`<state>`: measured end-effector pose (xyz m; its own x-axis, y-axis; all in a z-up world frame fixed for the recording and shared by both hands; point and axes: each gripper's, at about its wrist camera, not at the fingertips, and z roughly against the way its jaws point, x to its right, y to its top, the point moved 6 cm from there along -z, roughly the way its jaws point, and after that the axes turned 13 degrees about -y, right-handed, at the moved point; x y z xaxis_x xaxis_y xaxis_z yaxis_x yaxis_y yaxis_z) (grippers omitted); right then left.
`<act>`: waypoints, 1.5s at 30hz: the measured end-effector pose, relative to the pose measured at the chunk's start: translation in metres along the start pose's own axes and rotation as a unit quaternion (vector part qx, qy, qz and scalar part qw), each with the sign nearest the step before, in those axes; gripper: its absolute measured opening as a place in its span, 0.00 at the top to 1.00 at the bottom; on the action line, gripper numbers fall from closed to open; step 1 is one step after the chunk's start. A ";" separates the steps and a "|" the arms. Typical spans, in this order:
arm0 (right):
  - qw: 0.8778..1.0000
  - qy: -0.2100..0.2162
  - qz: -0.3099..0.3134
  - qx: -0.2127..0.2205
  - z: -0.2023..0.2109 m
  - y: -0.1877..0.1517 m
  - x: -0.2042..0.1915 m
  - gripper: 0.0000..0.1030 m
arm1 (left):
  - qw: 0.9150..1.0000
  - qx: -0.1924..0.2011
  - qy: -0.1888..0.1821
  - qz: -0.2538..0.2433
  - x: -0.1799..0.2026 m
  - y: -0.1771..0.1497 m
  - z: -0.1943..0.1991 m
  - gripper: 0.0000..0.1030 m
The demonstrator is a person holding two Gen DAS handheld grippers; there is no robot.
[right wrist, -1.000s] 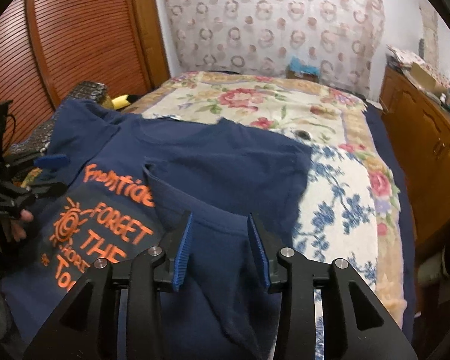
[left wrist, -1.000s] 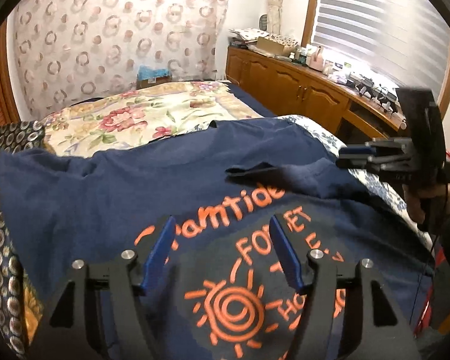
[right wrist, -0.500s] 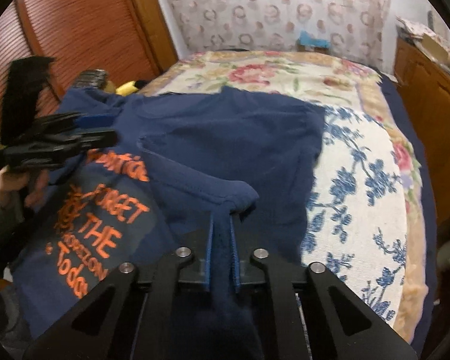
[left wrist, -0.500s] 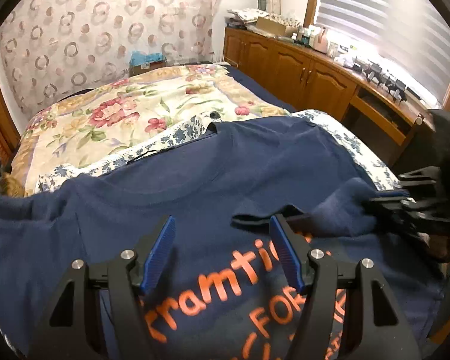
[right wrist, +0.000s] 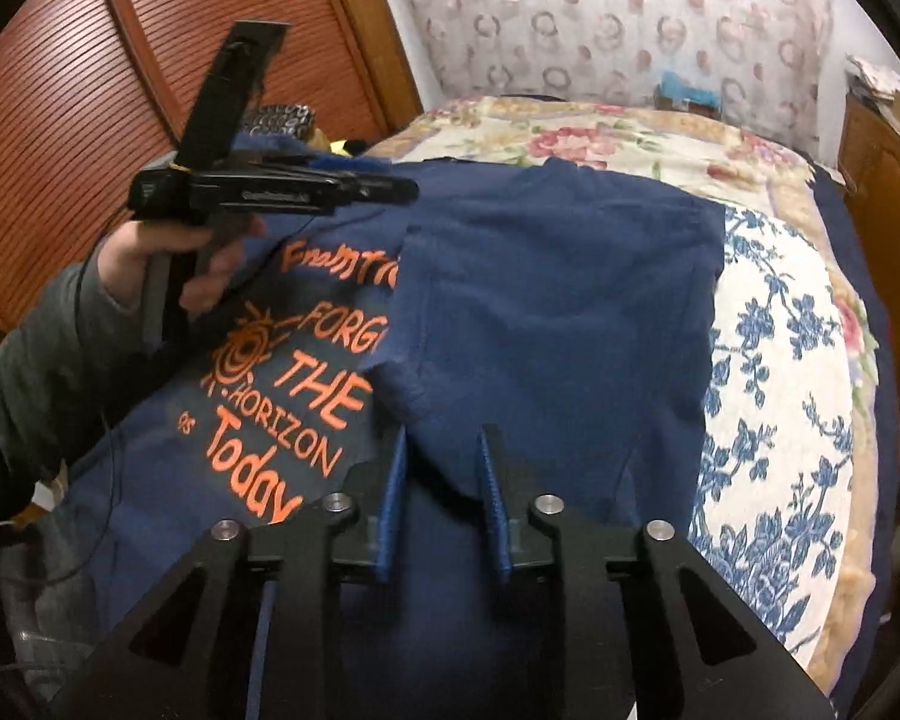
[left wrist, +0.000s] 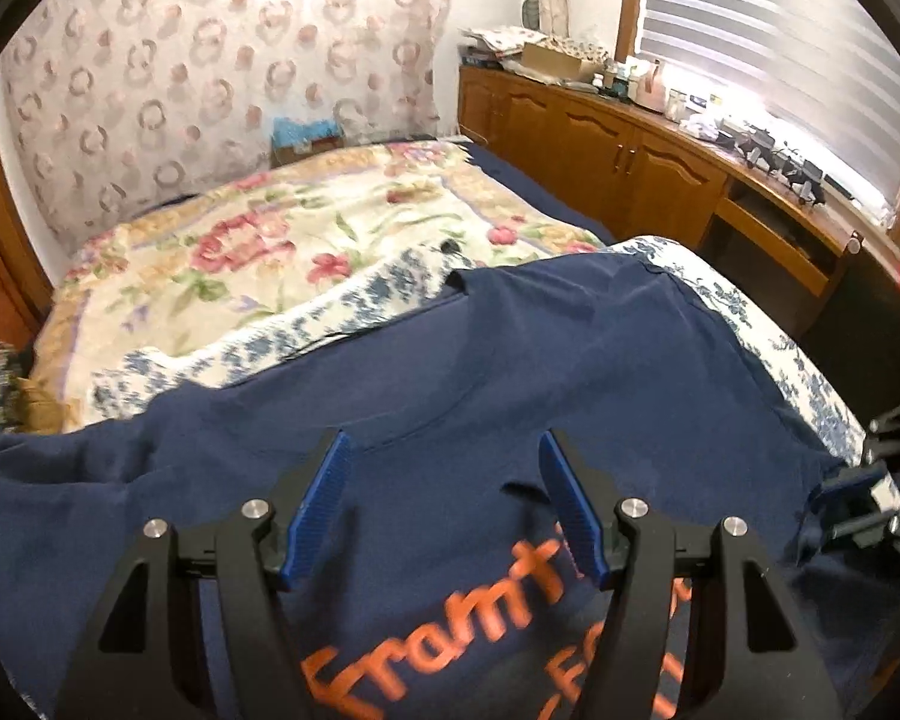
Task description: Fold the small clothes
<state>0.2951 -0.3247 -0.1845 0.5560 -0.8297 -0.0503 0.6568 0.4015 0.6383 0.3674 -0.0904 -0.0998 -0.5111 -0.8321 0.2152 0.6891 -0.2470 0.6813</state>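
Note:
A navy T-shirt point(left wrist: 486, 372) with orange lettering lies spread on the bed; it also shows in the right wrist view point(right wrist: 558, 300). Its right side is folded over part of the print, with the folded edge point(right wrist: 390, 360) across the letters. My left gripper point(left wrist: 444, 504) is open and empty, hovering above the shirt near the collar; it also shows in the right wrist view point(right wrist: 384, 189), held in a hand. My right gripper point(right wrist: 441, 480) has its jaws apart around a fold of navy cloth, not pinching it; it also shows at the right edge of the left wrist view point(left wrist: 858, 492).
A floral bedspread point(left wrist: 306, 240) covers the bed beyond the shirt, with a blue-and-white quilt point(right wrist: 774, 396) to the right. A wooden cabinet point(left wrist: 618, 150) with clutter runs along the right wall. A slatted wooden door point(right wrist: 78, 96) stands left.
My right gripper, shut on the shirt's fold half a second ago, has opened. The fold now lies further across the print. My left gripper rose and moved toward the collar.

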 end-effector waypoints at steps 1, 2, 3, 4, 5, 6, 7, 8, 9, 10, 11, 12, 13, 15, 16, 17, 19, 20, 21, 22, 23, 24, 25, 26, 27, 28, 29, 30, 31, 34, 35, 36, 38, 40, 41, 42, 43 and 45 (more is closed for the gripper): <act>1.000 -0.003 0.000 0.001 0.001 0.000 0.000 0.72 | 1.000 0.001 0.004 -0.002 -0.002 -0.002 0.008 0.37; 1.000 -0.012 0.001 0.004 0.003 0.001 0.001 0.68 | 1.000 0.003 0.008 -0.002 -0.004 -0.004 0.014 0.37; 1.000 -0.017 0.001 0.007 0.004 0.004 0.002 0.67 | 1.000 0.005 0.015 -0.003 -0.006 -0.007 0.023 0.37; 1.000 -0.023 0.001 0.013 0.006 0.007 0.004 0.65 | 1.000 0.006 0.020 -0.003 -0.009 -0.008 0.028 0.37; 0.999 -0.031 0.001 0.022 0.008 0.012 0.007 0.63 | 1.000 0.009 0.026 -0.003 -0.012 -0.010 0.038 0.37; 0.999 -0.041 0.001 0.030 0.010 0.017 0.010 0.61 | 0.999 0.011 0.031 -0.002 -0.015 -0.012 0.046 0.37; 0.998 -0.047 0.001 0.034 0.010 0.021 0.013 0.58 | 0.999 0.015 0.038 -0.001 -0.019 -0.015 0.059 0.37; 0.997 -0.058 0.000 0.040 0.010 0.029 0.018 0.56 | 0.999 0.018 0.044 -0.001 -0.023 -0.017 0.068 0.37; 0.997 -0.066 -0.001 0.043 0.009 0.033 0.021 0.54 | 0.999 0.021 0.049 -0.001 -0.028 -0.019 0.077 0.37; 0.996 -0.072 -0.002 0.047 0.007 0.039 0.025 0.51 | 0.998 0.025 0.061 0.000 -0.035 -0.021 0.089 0.37; 0.996 -0.079 -0.004 0.050 0.004 0.045 0.031 0.49 | 0.997 0.027 0.071 0.001 -0.040 -0.022 0.097 0.37; 0.995 -0.091 -0.005 0.050 -0.001 0.051 0.037 0.49 | 0.996 0.030 0.083 0.003 -0.049 -0.024 0.109 0.37; 0.993 -0.107 -0.005 0.050 -0.006 0.058 0.044 0.48 | 0.995 0.032 0.091 0.006 -0.055 -0.025 0.115 0.37; 0.991 -0.123 -0.007 0.046 -0.016 0.067 0.058 0.48 | 0.993 0.035 0.115 0.016 -0.073 -0.030 0.131 0.37; 0.990 -0.132 -0.009 0.043 -0.022 0.071 0.065 0.47 | 0.991 0.037 0.127 0.024 -0.086 -0.034 0.139 0.37; 0.989 -0.139 -0.011 0.041 -0.027 0.075 0.072 0.47 | 0.990 0.037 0.135 0.031 -0.093 -0.036 0.143 0.37; 0.989 -0.146 -0.017 0.033 -0.036 0.079 0.083 0.47 | 0.987 0.034 0.150 0.050 -0.112 -0.041 0.150 0.37; 0.988 -0.151 -0.019 0.027 -0.043 0.083 0.090 0.47 | 0.985 0.034 0.156 0.060 -0.122 -0.044 0.152 0.37; 0.987 -0.155 -0.020 0.025 -0.048 0.085 0.094 0.46 | 0.985 0.036 0.156 0.068 -0.130 -0.047 0.154 0.37; 0.987 -0.159 -0.020 0.022 -0.052 0.087 0.097 0.46 | 0.984 0.036 0.150 0.084 -0.139 -0.050 0.153 0.37; 0.986 -0.163 -0.021 0.018 -0.058 0.089 0.102 0.46 | 0.984 0.035 0.145 0.093 -0.145 -0.052 0.152 0.37; 0.986 -0.163 -0.023 0.016 -0.062 0.090 0.105 0.46 | 0.984 0.034 0.139 0.103 -0.151 -0.053 0.149 0.42; 0.986 -0.163 -0.025 0.013 -0.065 0.090 0.107 0.46 | 0.985 0.033 0.136 0.105 -0.153 -0.055 0.147 0.48; 0.986 -0.162 -0.029 0.007 -0.071 0.091 0.111 0.46 | 0.984 0.029 0.136 0.108 -0.157 -0.056 0.143 0.49; 0.986 -0.161 -0.032 0.004 -0.075 0.092 0.113 0.46 | 0.984 0.028 0.137 0.108 -0.158 -0.057 0.141 0.50; 0.986 -0.160 -0.033 0.002 -0.077 0.094 0.115 0.46 | 0.985 0.029 0.133 0.106 -0.159 -0.056 0.139 0.54; 0.987 -0.160 -0.033 0.001 -0.080 0.095 0.115 0.46 | 0.986 0.027 0.129 0.106 -0.160 -0.055 0.137 0.54; 0.987 -0.159 -0.034 0.000 -0.083 0.096 0.116 0.46 | 0.985 0.024 0.131 0.106 -0.162 -0.053 0.134 0.54; 0.987 -0.159 -0.034 -0.001 -0.084 0.097 0.116 0.46 | 0.985 0.021 0.134 0.104 -0.163 -0.051 0.131 0.54; 0.987 -0.159 -0.034 -0.004 -0.090 0.101 0.119 0.46 | 0.986 0.015 0.132 0.098 -0.160 -0.044 0.123 0.54; 0.987 -0.160 -0.034 -0.004 -0.090 0.102 0.118 0.46 | 0.987 0.013 0.130 0.095 -0.159 -0.041 0.120 0.54; 0.986 -0.161 -0.035 -0.005 -0.091 0.102 0.117 0.46 | 0.987 0.011 0.129 0.091 -0.158 -0.040 0.118 0.55; 0.986 -0.160 -0.037 -0.009 -0.095 0.105 0.119 0.46 | 0.988 0.011 0.132 0.084 -0.157 -0.035 0.114 0.65; 0.987 -0.158 -0.039 -0.011 -0.098 0.107 0.121 0.46 | 0.988 0.010 0.135 0.080 -0.157 -0.032 0.111 0.68; 0.987 -0.158 -0.038 -0.011 -0.100 0.109 0.122 0.46 | 0.988 0.010 0.135 0.080 -0.157 -0.031 0.110 0.69; 0.986 -0.160 -0.035 -0.012 -0.101 0.110 0.122 0.46 | 0.987 0.009 0.137 0.081 -0.159 -0.031 0.109 0.69; 0.986 -0.165 -0.033 -0.012 -0.101 0.110 0.123 0.46 | 0.986 0.007 0.141 0.083 -0.161 -0.031 0.108 0.69; 0.984 -0.177 -0.032 -0.014 -0.103 0.110 0.126 0.46 | 0.986 0.001 0.144 0.087 -0.165 -0.032 0.105 0.68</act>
<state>0.4899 -0.3453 -0.1994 0.3042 -0.9345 0.1851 0.7004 0.3511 0.6214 0.3752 0.1069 -0.0838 -0.2177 -0.9685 0.1209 0.7523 -0.0876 0.6530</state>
